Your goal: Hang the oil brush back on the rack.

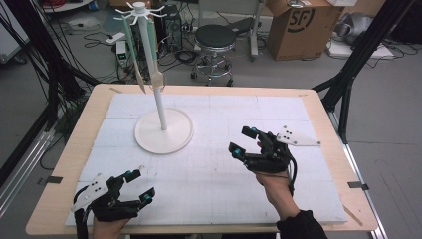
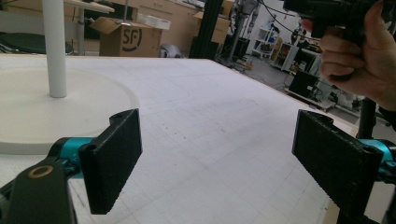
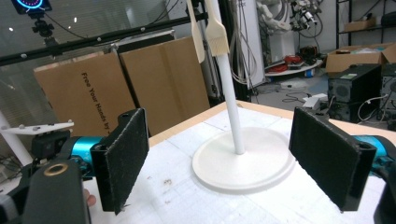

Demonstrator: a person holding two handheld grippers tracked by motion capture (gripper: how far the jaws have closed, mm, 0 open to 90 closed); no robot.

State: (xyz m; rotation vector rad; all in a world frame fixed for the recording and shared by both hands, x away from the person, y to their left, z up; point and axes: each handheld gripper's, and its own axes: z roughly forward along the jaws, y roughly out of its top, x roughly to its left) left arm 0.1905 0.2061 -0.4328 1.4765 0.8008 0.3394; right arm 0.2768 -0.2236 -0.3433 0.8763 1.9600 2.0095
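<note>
A white rack stands on a round base [image 1: 164, 132] at the back left of the white mat; its pole [image 1: 155, 74] carries hooks at the top. Pale utensils hang from the hooks, among them a spatula [image 1: 132, 47] and a brush [image 1: 158, 78]. My left gripper [image 1: 140, 186] rests open near the front left edge, nothing between its jaws [image 2: 217, 156]. My right gripper [image 1: 244, 142] is held above the mat at centre right, open and empty [image 3: 217, 158], facing the rack base [image 3: 245, 163] and pole [image 3: 229, 84].
The wooden table [image 1: 69, 164] carries a white mat [image 1: 214, 184]. Behind the table stand a black stool [image 1: 214, 45] and a cardboard box [image 1: 301, 27], with cables on the floor. Black frame struts [image 1: 356, 55] rise at both sides.
</note>
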